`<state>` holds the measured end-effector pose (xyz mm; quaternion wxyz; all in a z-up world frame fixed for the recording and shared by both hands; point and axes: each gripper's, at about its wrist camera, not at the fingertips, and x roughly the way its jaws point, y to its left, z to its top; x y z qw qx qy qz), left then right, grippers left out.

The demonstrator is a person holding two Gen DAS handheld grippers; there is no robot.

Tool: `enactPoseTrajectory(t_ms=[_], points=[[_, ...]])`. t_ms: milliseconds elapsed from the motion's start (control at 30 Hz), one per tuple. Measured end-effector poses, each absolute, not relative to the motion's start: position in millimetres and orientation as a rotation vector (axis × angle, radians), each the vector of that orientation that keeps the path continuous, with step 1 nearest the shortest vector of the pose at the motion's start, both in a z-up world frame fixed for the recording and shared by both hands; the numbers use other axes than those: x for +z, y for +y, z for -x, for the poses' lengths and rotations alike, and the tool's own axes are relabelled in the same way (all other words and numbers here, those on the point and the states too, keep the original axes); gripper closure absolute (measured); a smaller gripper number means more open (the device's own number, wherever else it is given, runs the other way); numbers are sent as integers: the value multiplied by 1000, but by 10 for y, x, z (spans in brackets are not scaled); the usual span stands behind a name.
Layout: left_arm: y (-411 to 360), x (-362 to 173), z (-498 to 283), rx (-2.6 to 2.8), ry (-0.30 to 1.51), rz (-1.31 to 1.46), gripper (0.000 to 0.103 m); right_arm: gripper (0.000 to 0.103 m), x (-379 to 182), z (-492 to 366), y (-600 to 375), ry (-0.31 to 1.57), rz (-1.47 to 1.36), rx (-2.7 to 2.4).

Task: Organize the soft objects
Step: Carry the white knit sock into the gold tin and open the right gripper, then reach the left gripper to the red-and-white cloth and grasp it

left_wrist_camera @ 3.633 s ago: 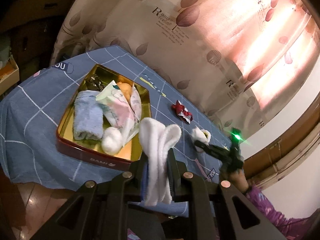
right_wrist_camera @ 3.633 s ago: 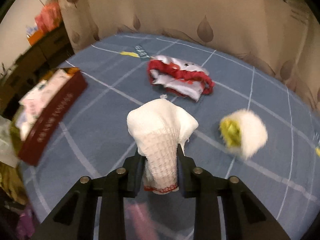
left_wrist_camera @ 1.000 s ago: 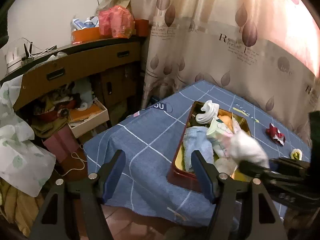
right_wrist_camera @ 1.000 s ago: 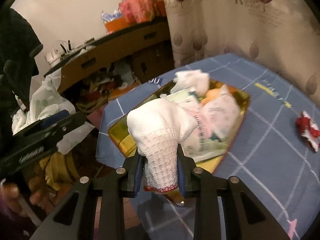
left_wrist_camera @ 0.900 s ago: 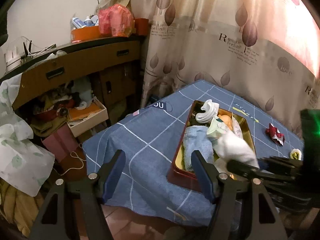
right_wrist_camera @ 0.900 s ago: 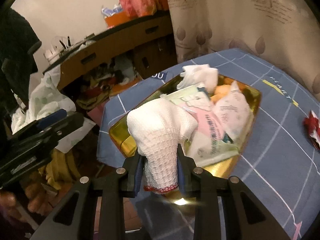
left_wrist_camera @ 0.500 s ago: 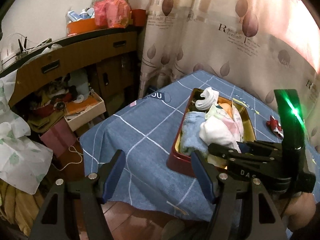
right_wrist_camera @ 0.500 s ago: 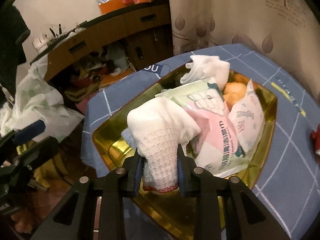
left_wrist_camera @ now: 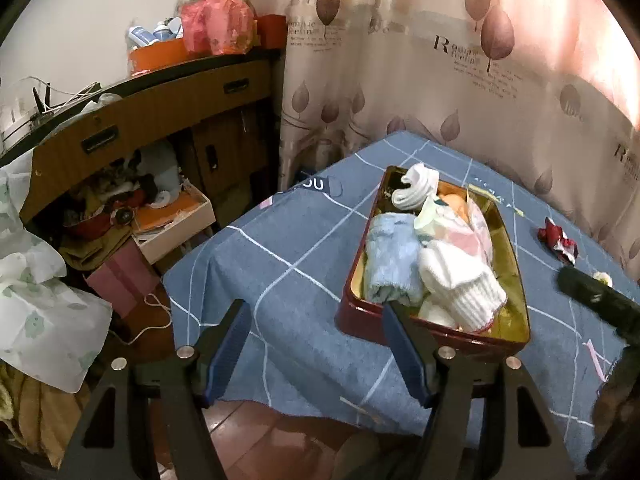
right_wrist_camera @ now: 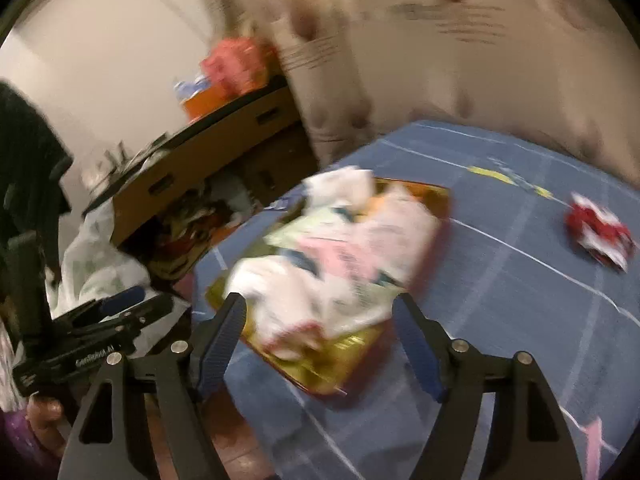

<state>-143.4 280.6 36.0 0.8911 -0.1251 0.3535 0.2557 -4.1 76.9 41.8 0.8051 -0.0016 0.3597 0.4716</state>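
As the white waffle-knit sock [left_wrist_camera: 460, 280] lies in the dark-red, gold-lined tin tray [left_wrist_camera: 440, 330], both grippers are released.
L wrist view: left gripper [left_wrist_camera: 316, 344] jaws wide, empty; sock at tray's near end, touching a light-blue folded towel [left_wrist_camera: 390, 256] at 9 o'clock. R wrist view, blurred: right gripper [right_wrist_camera: 320, 340], jaws just opened, nothing pressed; red-white crumpled cloth [right_wrist_camera: 600, 232] on blue checked tablecloth [right_wrist_camera: 500, 280] at 3 o'clock, well apart from tray.

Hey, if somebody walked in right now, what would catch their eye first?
The red and gold tin on the blue checked cloth, heaped with soft things, a white knitted sock lying on top at its near end. Then the red scrap of cloth alone beyond it, and the bright pink curtain behind.
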Motion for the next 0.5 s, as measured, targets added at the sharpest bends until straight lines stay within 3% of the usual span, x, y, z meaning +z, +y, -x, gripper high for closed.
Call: enactPoseTrajectory(t_ms=[167, 500], points=[[2735, 394, 1447, 533, 710, 226, 33, 30, 338, -118, 12, 778, -82, 820], [2493, 475, 1452, 539, 662, 99, 33, 28, -87, -494, -1683, 833, 107, 198]])
